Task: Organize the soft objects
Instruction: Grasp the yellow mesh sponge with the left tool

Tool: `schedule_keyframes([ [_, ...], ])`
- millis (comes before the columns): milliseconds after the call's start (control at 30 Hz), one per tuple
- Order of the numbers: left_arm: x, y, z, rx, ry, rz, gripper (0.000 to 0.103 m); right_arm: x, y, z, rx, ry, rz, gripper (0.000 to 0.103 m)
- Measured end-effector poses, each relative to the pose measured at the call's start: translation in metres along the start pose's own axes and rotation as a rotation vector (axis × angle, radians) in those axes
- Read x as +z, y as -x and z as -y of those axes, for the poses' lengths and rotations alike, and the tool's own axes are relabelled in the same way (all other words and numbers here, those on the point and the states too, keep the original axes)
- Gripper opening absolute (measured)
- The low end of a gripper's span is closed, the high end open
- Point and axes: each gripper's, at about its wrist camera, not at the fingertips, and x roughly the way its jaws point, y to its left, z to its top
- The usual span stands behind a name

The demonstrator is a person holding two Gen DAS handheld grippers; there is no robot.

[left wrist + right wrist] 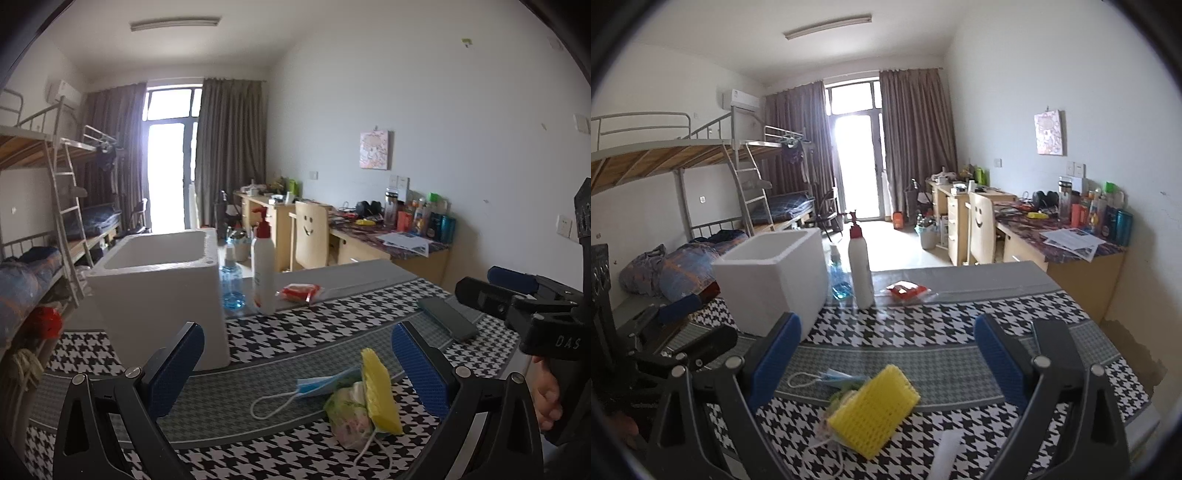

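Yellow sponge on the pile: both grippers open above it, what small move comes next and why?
Probably lower the right gripper over the yellow sponge and close. Its fingers are open and empty, the sponge lies topmost on the masks, and the white foam box stands open nearby.

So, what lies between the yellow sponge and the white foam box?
Only a blue face mask, beside the yellow sponge; then bare tablecloth up to the white foam box. Left wrist view.

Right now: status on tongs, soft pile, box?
Left tongs and right tongs open, empty. Yellow sponge, blue mask, patterned bag piled between them. White foam box open, path unobstructed.
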Motion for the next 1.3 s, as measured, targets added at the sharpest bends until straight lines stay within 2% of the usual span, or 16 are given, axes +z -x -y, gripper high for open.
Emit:
schedule_keyframes([
  [367,-0.01,-0.01,0.018,-0.058,-0.022,-0.032,0.102,-0.015,0.007,0.015,-0.042,-0.012,-0.015,0.097],
  [1300,-0.039,-0.04,0.046,-0.124,-0.029,-0.13,0.102,-0.057,0.002,0.05,-0.115,-0.06,-0.11,0.097],
])
